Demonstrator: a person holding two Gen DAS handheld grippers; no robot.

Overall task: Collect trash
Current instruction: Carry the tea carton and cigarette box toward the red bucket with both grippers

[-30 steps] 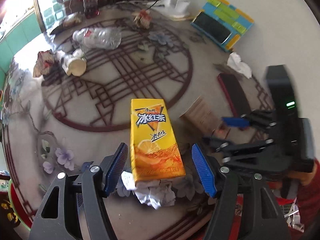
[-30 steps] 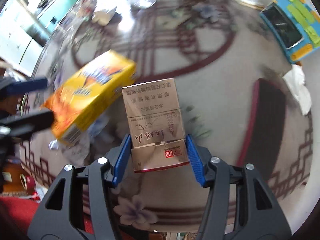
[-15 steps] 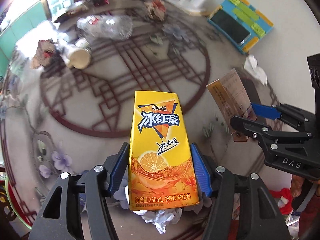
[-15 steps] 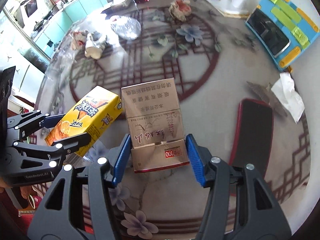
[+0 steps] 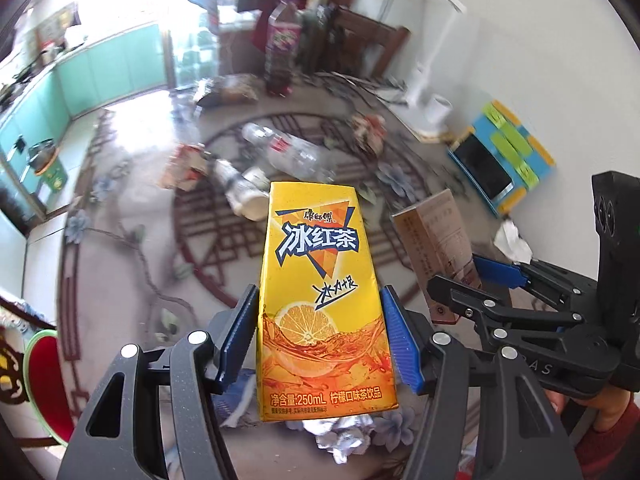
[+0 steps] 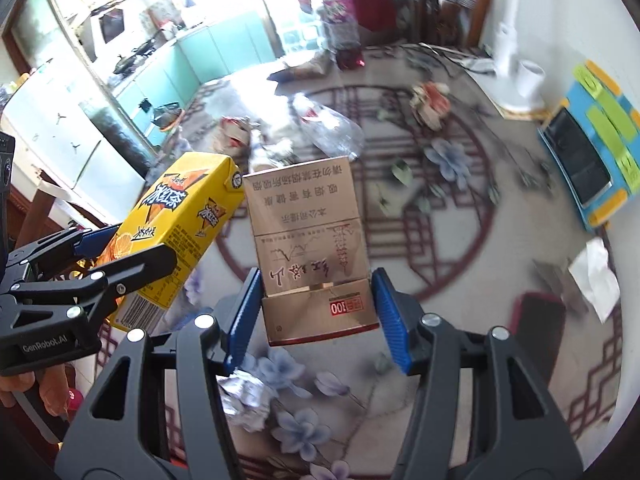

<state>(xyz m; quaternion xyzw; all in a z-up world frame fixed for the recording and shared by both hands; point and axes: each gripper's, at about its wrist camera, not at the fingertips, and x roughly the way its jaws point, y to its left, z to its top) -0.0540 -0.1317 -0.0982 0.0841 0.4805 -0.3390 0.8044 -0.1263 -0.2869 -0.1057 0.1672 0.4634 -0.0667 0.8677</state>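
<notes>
My left gripper (image 5: 320, 340) is shut on a yellow iced-tea carton (image 5: 320, 300) and holds it up above the round table. The carton also shows at the left of the right wrist view (image 6: 176, 236). My right gripper (image 6: 316, 312) is shut on a tan cigarette box (image 6: 308, 240), also lifted; the box shows in the left wrist view (image 5: 436, 236) to the right of the carton. On the table behind lie a clear plastic bottle (image 5: 292, 152), a crushed paper cup (image 5: 244, 192), crumpled wrappers (image 5: 192, 160) and a crumpled foil ball (image 6: 244, 400).
The patterned round table (image 6: 460, 208) also holds a white tissue (image 6: 592, 276), a dark red phone (image 6: 536, 328), a blue and yellow toy phone case (image 6: 588, 152), a tall soda bottle (image 5: 284, 52) and a white cup (image 5: 436, 108). A red chair seat (image 5: 44, 384) stands at the left.
My left gripper closed on the iced-tea carton and lifted it off the table. Both grippers rose and tilted up, each with its item, so more of the room shows.
</notes>
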